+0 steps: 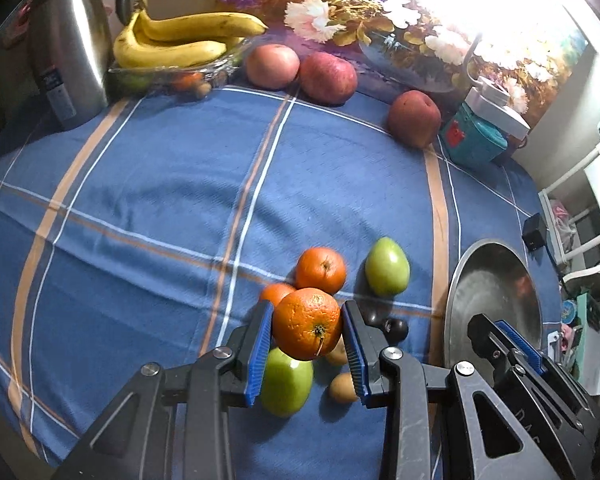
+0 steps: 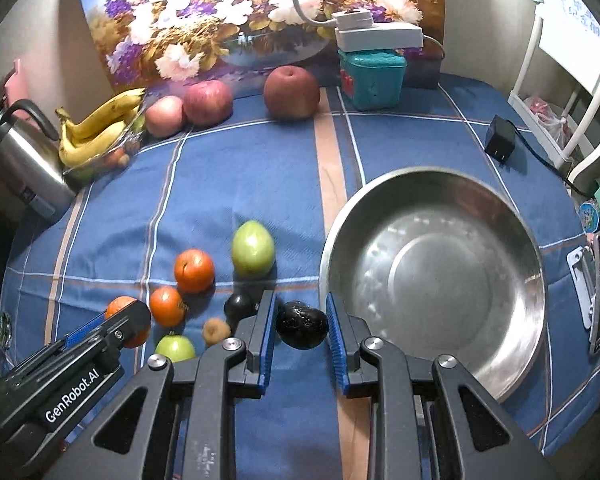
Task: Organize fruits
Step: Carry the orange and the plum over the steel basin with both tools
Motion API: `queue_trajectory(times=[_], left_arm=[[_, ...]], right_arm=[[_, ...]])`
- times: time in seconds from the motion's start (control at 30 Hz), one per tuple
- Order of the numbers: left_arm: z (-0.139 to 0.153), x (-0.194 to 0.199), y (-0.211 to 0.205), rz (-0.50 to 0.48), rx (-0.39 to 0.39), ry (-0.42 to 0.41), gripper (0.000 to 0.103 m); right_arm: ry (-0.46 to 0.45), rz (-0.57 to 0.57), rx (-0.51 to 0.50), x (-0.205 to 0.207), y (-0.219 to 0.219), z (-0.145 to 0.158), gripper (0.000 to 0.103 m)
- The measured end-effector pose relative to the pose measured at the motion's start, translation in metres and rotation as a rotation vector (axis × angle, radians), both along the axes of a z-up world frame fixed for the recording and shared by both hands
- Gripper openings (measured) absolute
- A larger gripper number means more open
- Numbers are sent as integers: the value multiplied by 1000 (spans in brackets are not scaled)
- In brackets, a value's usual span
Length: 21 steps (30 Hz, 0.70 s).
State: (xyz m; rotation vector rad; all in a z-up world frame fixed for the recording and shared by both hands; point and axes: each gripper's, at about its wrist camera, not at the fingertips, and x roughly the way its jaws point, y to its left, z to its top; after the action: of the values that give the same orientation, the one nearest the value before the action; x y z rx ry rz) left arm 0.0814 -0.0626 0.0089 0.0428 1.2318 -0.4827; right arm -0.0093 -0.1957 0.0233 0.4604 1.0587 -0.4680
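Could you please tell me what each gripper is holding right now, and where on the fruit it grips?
The left gripper clamps an orange across its sides. The right gripper holds a dark avocado across its ends.

blue plaid tablecloth [image 2: 236, 184]; orange orange [image 1: 306, 324]

A counter under a blue plaid cloth [image 2: 260, 168] carries a wide steel bowl [image 2: 532, 280], three red apples [image 2: 292, 92], loose oranges [image 2: 194, 271], green fruit [image 2: 253, 254] and a steel kettle [image 2: 24, 168].
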Motion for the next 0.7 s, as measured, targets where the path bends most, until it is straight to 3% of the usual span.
queue_trajectory(times=[0.4, 0.7], left_arm=[[-4, 2, -46, -51, -1, 5, 37], [2, -19, -90, -159, -20, -11, 37]], right_arm=[[9, -55, -23, 6, -44, -1, 26], [69, -131, -70, -16, -78, -7, 26]])
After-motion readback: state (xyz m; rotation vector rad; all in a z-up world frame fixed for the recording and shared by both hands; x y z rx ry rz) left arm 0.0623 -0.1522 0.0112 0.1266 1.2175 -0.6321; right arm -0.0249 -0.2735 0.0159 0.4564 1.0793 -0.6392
